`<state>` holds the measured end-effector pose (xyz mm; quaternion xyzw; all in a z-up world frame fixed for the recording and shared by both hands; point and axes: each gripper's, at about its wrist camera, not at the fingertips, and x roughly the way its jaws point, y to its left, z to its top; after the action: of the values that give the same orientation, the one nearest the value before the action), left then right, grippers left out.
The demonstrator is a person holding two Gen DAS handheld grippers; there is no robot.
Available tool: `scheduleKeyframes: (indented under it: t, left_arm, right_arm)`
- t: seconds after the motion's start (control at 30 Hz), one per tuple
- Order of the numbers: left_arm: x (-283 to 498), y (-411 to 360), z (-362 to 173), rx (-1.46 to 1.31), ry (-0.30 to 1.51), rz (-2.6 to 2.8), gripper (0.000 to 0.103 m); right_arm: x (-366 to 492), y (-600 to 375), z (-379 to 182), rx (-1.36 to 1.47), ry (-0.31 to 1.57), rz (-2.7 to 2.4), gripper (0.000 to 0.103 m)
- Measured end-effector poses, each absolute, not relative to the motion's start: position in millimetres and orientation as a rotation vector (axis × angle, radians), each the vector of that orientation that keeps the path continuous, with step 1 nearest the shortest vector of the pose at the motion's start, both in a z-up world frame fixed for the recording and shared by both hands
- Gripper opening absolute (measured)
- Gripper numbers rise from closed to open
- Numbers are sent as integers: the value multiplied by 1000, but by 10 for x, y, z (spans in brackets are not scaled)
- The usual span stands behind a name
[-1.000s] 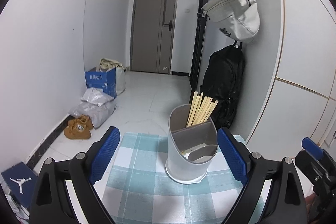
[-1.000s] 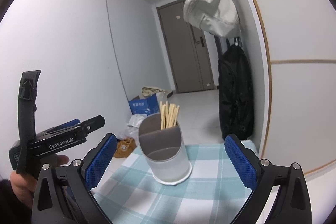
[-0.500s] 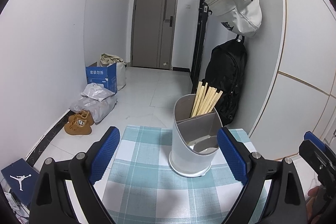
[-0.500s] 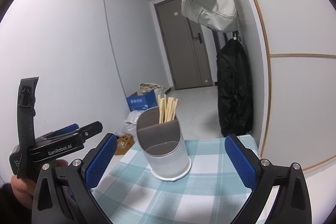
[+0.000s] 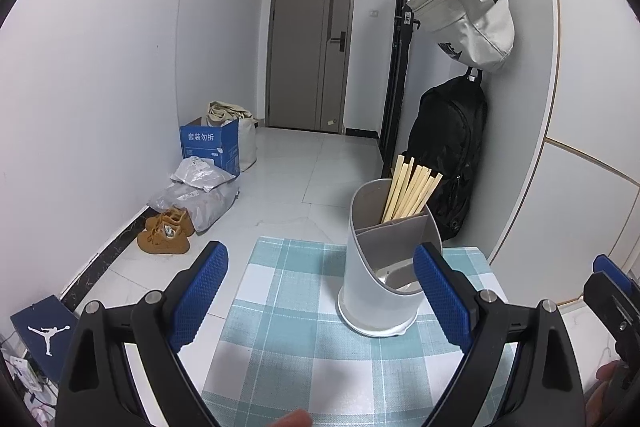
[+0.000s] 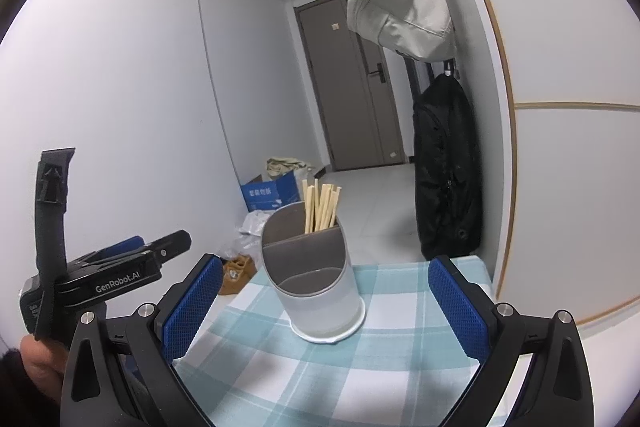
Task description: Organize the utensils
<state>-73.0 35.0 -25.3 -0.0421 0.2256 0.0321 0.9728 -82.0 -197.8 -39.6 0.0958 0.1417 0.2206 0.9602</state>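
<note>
A narrow white hallway lies beyond the checked-cloth surface (image 5: 288, 347). The tall grey plastic utensil holder (image 5: 380, 267) with wooden chopsticks (image 5: 408, 191) stands near its far edge. Both the left claw (image 5: 320, 295) and right claw (image 6: 328, 303) gape empty; a careless nudge could topple the holder off that edge.

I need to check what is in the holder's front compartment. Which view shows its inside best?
The left wrist view: it looks down into the holder, showing the front compartment's floor partly behind the gripper finger. The right wrist view sees the holder from lower, showing mostly the divider and rim.

Matt plastic holder (image 5: 382, 291), wood chopsticks (image 5: 410, 191), checked cloth (image 5: 288, 339)
</note>
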Motion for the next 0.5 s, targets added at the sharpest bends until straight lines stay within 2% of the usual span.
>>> scheduleKeyframes:
  t: [0.5]
  left_arm:
    - [-715, 311, -261, -79, 464, 49, 91]
  right_arm:
    - [-836, -2003, -386, 197, 282, 439, 103]
